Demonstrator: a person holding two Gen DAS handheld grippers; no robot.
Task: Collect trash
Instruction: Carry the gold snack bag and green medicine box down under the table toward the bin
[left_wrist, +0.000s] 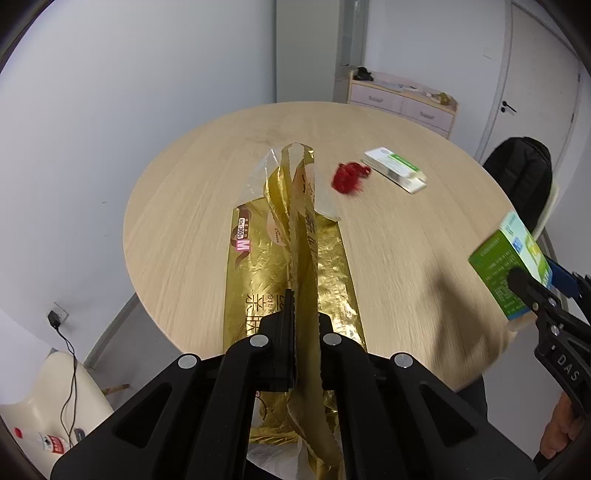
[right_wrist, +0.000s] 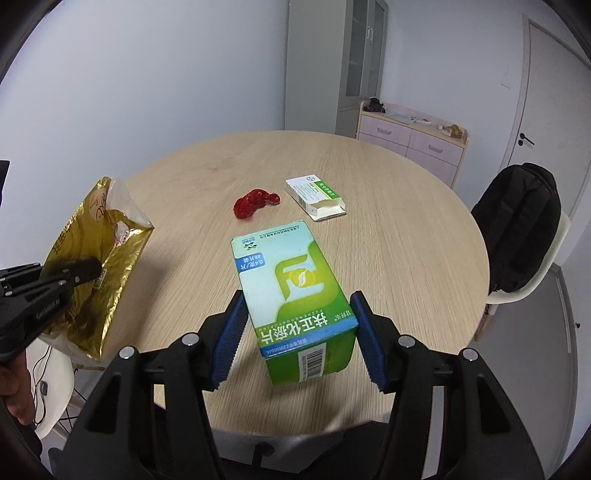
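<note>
Gold foil bag is in my left gripper: jaws clamped tight on the bag's serrated top edge, the rest hanging down over the near edge of the round wooden table. From the right wrist view the same bag hangs at the table's left side, mouth gaping.

Green medicine box sits in my right gripper, blue pads pressed on its two long sides, jaws about half spread, barcode end toward the camera. Box is lifted clear above the tabletop.

Left on the table: a crumpled red wrapper near the middle, and just to its right a white and green carton lying flat with its end flap open. The two are close but apart.

Farther out: a black backpack on a white chair at the right, a pink drawer unit against the back wall.
</note>
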